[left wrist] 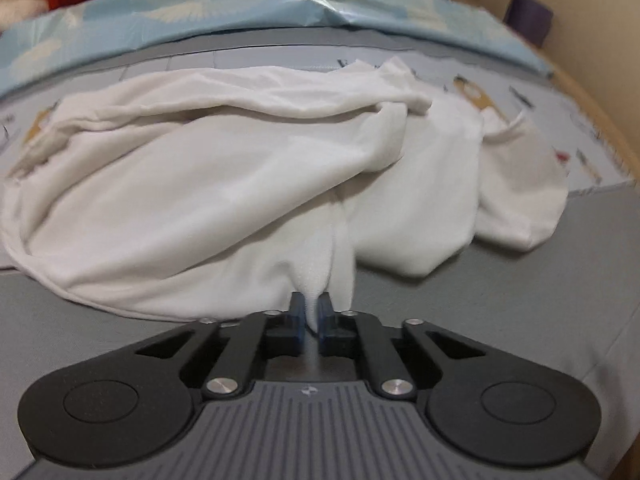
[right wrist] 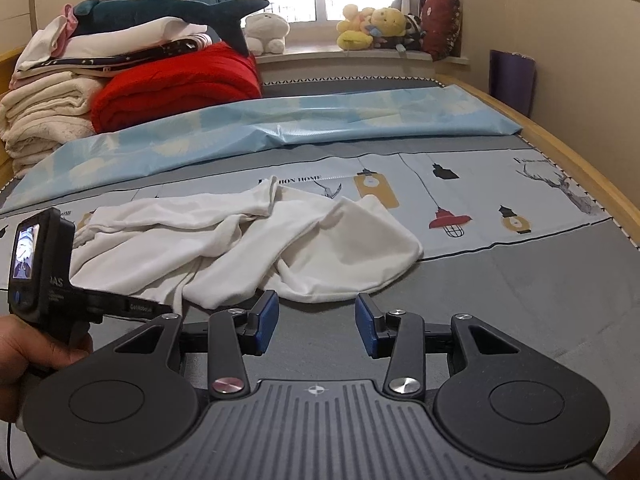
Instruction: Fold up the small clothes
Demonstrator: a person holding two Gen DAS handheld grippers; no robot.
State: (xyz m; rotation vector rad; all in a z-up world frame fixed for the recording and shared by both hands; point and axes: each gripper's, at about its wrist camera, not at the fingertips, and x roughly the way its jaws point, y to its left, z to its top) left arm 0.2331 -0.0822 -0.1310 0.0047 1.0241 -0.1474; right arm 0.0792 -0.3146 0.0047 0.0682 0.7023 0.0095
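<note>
A crumpled white garment (left wrist: 248,184) lies on the grey bed sheet (left wrist: 500,312). My left gripper (left wrist: 313,312) is shut on a pinched fold at the garment's near edge, the cloth pulled up into a peak between the blue pads. In the right wrist view the same white garment (right wrist: 256,248) lies bunched ahead. My right gripper (right wrist: 316,320) is open and empty, just short of the garment's near edge. The left gripper's body (right wrist: 36,268) and the hand holding it show at the left.
A light blue patterned sheet (right wrist: 280,124) lies folded across the bed behind the garment. A stack of folded blankets with a red one (right wrist: 176,84) and a plush shark stands back left. Plush toys sit on the windowsill (right wrist: 376,28). A wooden bed frame (right wrist: 580,168) runs along the right.
</note>
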